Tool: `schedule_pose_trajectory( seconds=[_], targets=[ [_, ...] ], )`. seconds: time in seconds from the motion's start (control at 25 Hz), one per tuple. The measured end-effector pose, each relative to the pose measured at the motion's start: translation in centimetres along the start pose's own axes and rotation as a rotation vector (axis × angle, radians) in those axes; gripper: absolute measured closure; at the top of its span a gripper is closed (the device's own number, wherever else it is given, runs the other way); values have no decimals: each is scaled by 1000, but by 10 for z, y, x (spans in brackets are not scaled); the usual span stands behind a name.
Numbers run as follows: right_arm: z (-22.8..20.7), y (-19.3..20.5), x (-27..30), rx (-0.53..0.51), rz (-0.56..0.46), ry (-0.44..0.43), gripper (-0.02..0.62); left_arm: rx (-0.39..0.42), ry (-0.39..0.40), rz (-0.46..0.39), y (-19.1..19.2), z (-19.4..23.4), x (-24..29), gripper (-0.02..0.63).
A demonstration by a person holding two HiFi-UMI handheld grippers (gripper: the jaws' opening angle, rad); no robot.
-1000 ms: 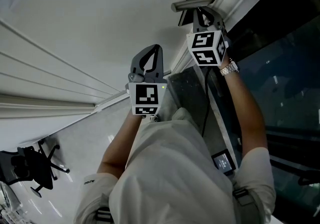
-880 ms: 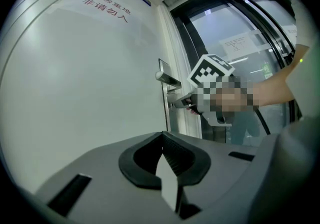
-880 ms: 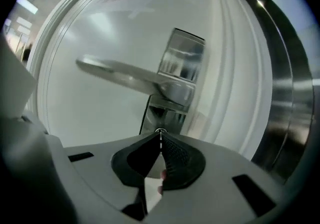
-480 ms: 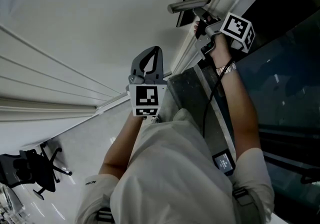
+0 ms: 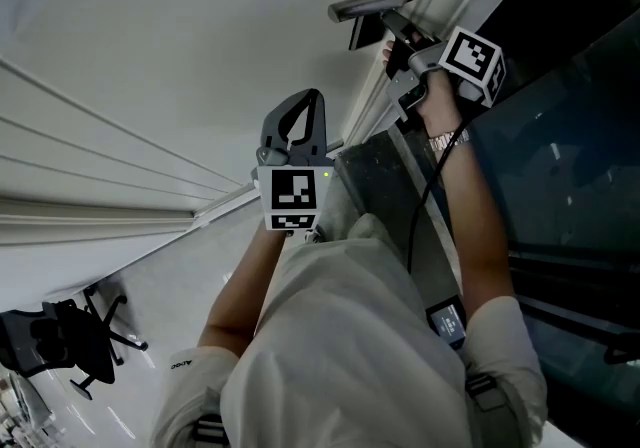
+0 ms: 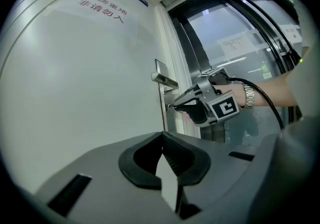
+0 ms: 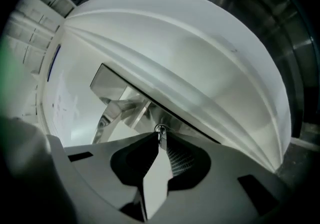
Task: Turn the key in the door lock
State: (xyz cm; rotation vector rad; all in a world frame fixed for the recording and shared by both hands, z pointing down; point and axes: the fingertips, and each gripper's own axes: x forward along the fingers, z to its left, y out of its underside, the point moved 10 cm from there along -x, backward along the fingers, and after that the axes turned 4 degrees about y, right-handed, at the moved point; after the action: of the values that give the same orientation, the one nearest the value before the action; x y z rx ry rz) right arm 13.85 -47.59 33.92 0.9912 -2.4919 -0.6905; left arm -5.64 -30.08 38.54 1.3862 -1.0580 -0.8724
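Observation:
My right gripper [image 5: 392, 34] is up at the lock of the white door [image 5: 180, 46], just below the metal lever handle [image 5: 372, 4]. In the right gripper view its jaws [image 7: 160, 140] pinch a small metal key [image 7: 161, 130] that sticks into the lock plate under the handle [image 7: 120, 100]. The jaws have just eased open slightly, and the key is still pressed between them. The left gripper view shows that gripper [image 6: 172, 104] at the lock from the side, under the handle [image 6: 165, 79]. My left gripper [image 5: 308, 101] is shut on nothing, lower and left of the lock, apart from the door.
A metal door frame [image 6: 192, 58] and dark glass panels [image 5: 560, 136] stand right of the door. A black cable [image 5: 415, 206] hangs from the right gripper. Red lettering [image 6: 102, 8] sits high on the door. An office chair [image 5: 60, 341] stands on the floor at lower left.
The right gripper has rolled about a quarter turn at the lock; its marker cube swung from facing the camera to the right side. The left gripper has not moved.

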Motion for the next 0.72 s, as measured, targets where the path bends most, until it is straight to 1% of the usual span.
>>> schedule_pose_trajectory(
  seconds=[0.12, 0.24, 0.32, 0.4, 0.48, 0.56, 0.72],
  targets=[
    [-2, 17, -13, -133, -13, 1, 568, -5, -5, 8, 6, 2, -3, 597],
    [-5, 44, -32, -298, -27, 44, 569, -8, -4, 17, 13, 3, -7, 597],
    [-3, 65, -49, -459, -63, 89, 574, -1, 2, 19, 17, 0, -12, 597],
    [1, 88, -67, -641, -124, 127, 591, 2, 11, 16, 23, -3, -18, 597],
    [1, 111, -82, -778, -166, 151, 591, -4, 17, 10, 31, -5, -25, 597],
    [-2, 132, -96, -838, -171, 164, 592, -16, 17, 7, 39, -8, -32, 597],
    [-8, 162, -116, -879, -163, 137, 592, -71, 18, 18, 55, -18, -46, 595]
  ],
)
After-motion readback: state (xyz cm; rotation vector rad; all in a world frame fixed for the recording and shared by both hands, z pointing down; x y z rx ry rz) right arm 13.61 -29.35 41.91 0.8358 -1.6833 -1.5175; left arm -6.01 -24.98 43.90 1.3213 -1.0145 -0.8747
